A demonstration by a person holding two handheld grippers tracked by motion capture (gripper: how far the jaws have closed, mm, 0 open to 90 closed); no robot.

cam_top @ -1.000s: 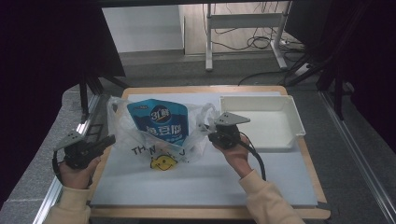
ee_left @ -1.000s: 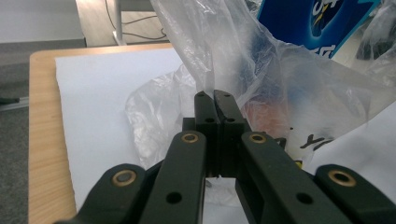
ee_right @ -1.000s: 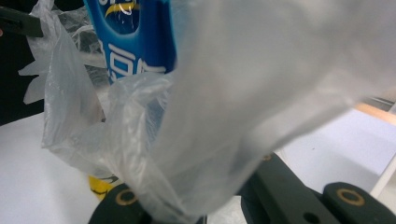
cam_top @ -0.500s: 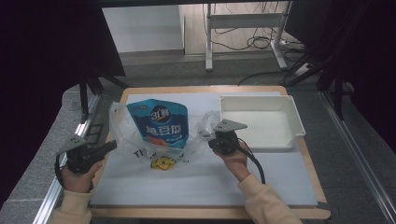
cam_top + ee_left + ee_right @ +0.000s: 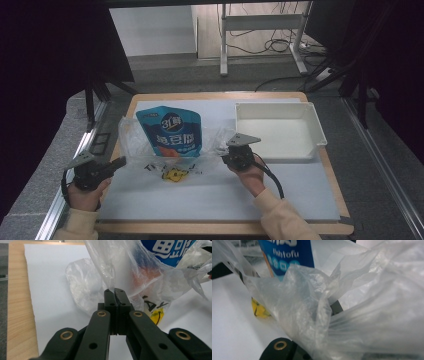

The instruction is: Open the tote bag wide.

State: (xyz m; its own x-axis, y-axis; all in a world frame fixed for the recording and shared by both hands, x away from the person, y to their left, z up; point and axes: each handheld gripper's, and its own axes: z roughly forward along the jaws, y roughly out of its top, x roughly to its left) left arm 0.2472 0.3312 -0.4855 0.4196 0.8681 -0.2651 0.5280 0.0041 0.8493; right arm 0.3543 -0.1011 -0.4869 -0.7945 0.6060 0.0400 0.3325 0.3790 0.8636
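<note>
In the high view, a clear plastic bag (image 5: pixel 175 142) lies on the white mat (image 5: pixel 220 195), left of the middle of the table. A blue pouch (image 5: pixel 170 132) is inside the bag. The left gripper (image 5: pixel 119 162) is at the left edge of the mat, with its tips at the left handle of the bag. The right gripper (image 5: pixel 231 150) is at the right side of the bag, just left of the white tray (image 5: pixel 320 132), which stands at the far right and has nothing in it.

In the left gripper view, the two black jaws are pressed together, and a thin fold of the clear plastic bag (image 5: pixel 112 277) is pinched between their tips (image 5: pixel 114 291). The blue pouch (image 5: pixel 170 250) is visible through the film, at the far right.

In the right gripper view, the crumpled film of the clear plastic bag (image 5: pixel 362 315) covers the jaws. The jaws are closed, and the film around them suggests that they hold the right handle. The blue pouch (image 5: pixel 289 255) stands behind it.

My judgement: the pouch is already in the bag and both handles are gripped, so the packing is done. What is left is probably to carry or set down the bag, maybe toward the tray.
</note>
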